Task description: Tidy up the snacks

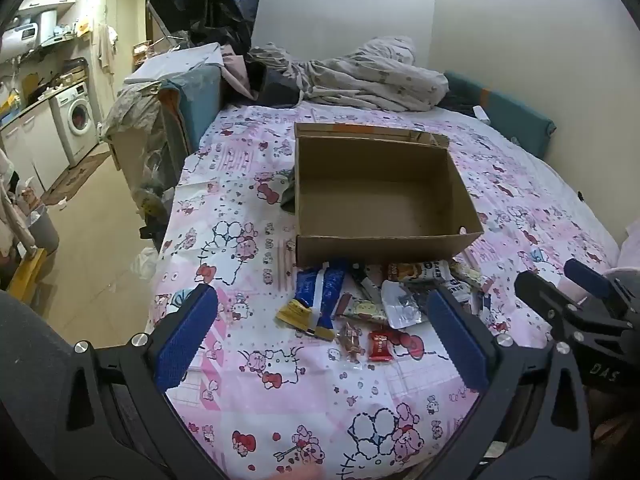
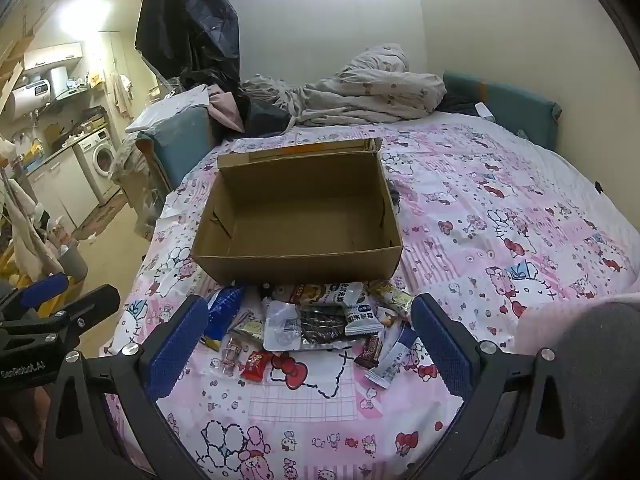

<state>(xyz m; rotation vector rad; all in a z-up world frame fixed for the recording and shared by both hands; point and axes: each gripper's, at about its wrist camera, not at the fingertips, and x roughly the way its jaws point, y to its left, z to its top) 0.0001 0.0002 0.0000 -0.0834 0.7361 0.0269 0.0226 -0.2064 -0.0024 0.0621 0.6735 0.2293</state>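
Note:
An empty cardboard box [image 1: 384,244] [image 2: 296,268] stands open on the bed. Several snack packets lie in a loose pile in front of its near wall: a blue packet [image 1: 320,292] [image 2: 224,312], a small red candy [image 1: 380,346] [image 2: 254,366], a silver-and-dark pouch [image 2: 304,326], a white packet [image 1: 424,272] [image 2: 360,314]. My left gripper [image 1: 322,328] is open and empty, hovering above the near side of the pile. My right gripper [image 2: 310,332] is open and empty, also just short of the pile. Each gripper shows at the edge of the other's view.
The bed has a pink cartoon-print sheet [image 1: 280,408] [image 2: 500,216]. A crumpled quilt [image 1: 372,76] and clothes lie at the far end by the wall. The bed's left edge drops to the floor [image 1: 92,216], with a kitchen and washing machine [image 1: 78,118] beyond.

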